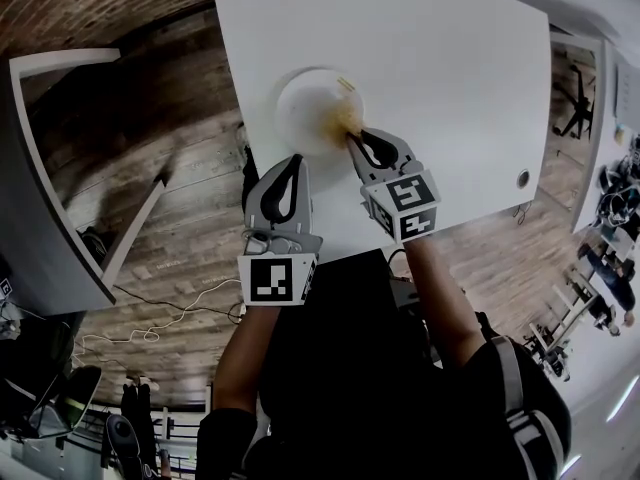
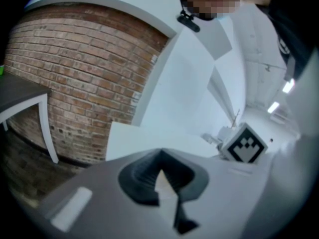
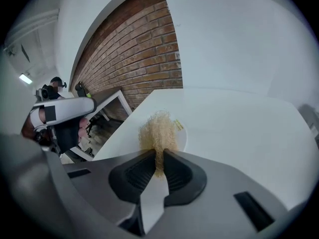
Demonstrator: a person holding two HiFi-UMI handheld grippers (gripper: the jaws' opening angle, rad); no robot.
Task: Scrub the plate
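Only right gripper view shows right gripper (image 3: pixel 158 156) fingers pinching scrubber (image 3: pixel 158 128) on plate (image 1: pixel 300 103). Left gripper (image 1: pixel 295 163) fingers pressed together, empty, by plate's near edge.

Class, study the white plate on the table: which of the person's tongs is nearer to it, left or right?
Right. The right tongs hold a scrubber over the plate, at its near right side. The left tongs, shut on nothing, sit just off its near edge.
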